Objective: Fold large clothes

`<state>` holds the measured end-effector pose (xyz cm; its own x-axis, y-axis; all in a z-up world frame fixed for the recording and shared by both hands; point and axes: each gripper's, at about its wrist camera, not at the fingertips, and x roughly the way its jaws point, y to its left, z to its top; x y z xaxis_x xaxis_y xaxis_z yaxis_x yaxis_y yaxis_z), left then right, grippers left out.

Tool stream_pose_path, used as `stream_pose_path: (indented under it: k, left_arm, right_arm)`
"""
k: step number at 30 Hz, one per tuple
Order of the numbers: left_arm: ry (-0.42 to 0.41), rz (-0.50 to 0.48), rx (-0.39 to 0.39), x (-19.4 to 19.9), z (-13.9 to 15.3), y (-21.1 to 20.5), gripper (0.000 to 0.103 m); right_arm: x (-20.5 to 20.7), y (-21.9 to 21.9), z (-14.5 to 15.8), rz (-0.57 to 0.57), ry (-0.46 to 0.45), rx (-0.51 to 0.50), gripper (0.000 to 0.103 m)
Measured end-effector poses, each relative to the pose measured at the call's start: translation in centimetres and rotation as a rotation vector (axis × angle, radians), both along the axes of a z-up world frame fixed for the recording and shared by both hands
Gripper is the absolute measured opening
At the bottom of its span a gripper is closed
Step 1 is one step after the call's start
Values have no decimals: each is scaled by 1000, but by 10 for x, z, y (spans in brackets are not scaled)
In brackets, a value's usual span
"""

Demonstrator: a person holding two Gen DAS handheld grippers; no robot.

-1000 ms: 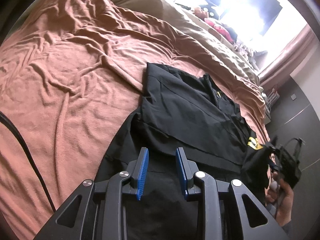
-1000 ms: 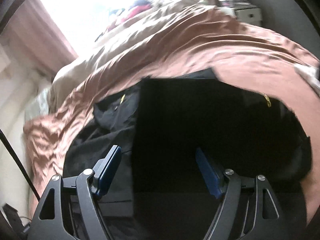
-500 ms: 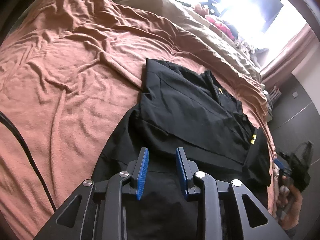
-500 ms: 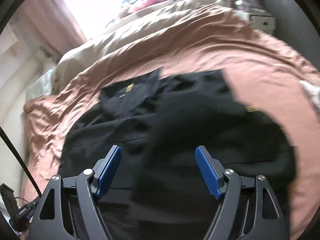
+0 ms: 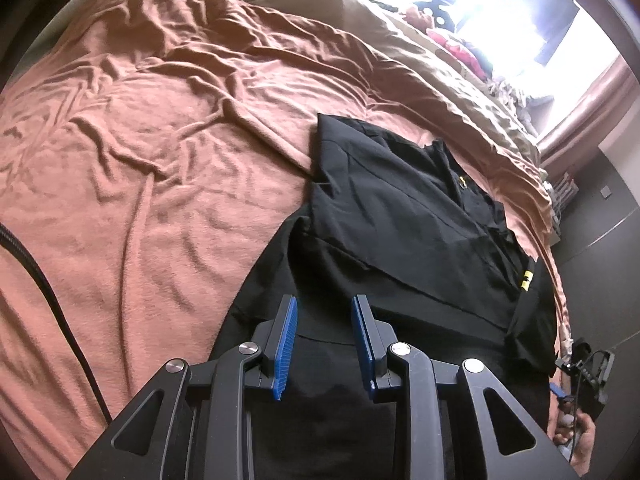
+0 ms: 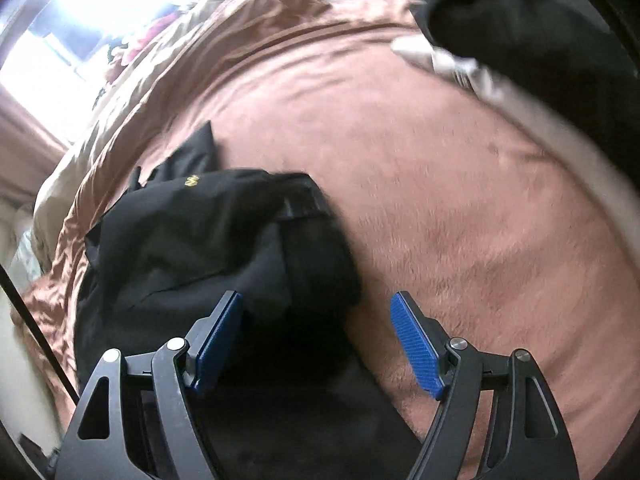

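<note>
A large black garment (image 5: 400,220) with small yellow marks lies partly folded on the pink bed blanket (image 5: 160,140). My left gripper (image 5: 324,304) hovers over its near part. The blue pads stand a little apart and no cloth shows pinched between them. In the right wrist view, which is blurred, my right gripper (image 6: 317,300) is wide open over the garment's (image 6: 192,232) right edge, where a sleeve end with a cuff is bunched. Its right finger is above bare blanket (image 6: 460,200). A hand holds the right gripper (image 5: 586,364) at the bed's edge.
A beige duvet (image 5: 400,40) lies along the far side below a bright window (image 5: 500,0) with clutter on its sill. A black cable (image 5: 40,272) crosses the blanket on the left. A white cloth (image 6: 440,56) and a dark shape (image 6: 520,12) sit at the far right.
The right gripper has swung down and to the right, from over the garment's middle to its right edge. The black cloth that filled its view has dropped flat. The left gripper has stayed put.
</note>
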<state>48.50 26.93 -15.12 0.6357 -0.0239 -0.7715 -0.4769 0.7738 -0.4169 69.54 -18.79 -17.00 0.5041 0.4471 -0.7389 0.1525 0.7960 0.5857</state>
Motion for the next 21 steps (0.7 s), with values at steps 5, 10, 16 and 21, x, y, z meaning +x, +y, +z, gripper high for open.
stream_pose_path:
  k: [5, 10, 16, 21]
  left_arm:
    - [-4, 8, 0, -4, 1, 4, 30]
    - [-15, 19, -21, -7, 2, 11, 30]
    - [-41, 26, -44, -14, 8, 17, 30]
    - [-56, 43, -64, -22, 11, 28, 30]
  right_arm:
    - [12, 12, 3, 23, -33, 17, 38]
    - [2, 40, 66, 50, -234, -108, 27]
    - [-21, 100, 137, 132, -390, -89, 27]
    - [-47, 162, 175, 239, -476, -68, 27]
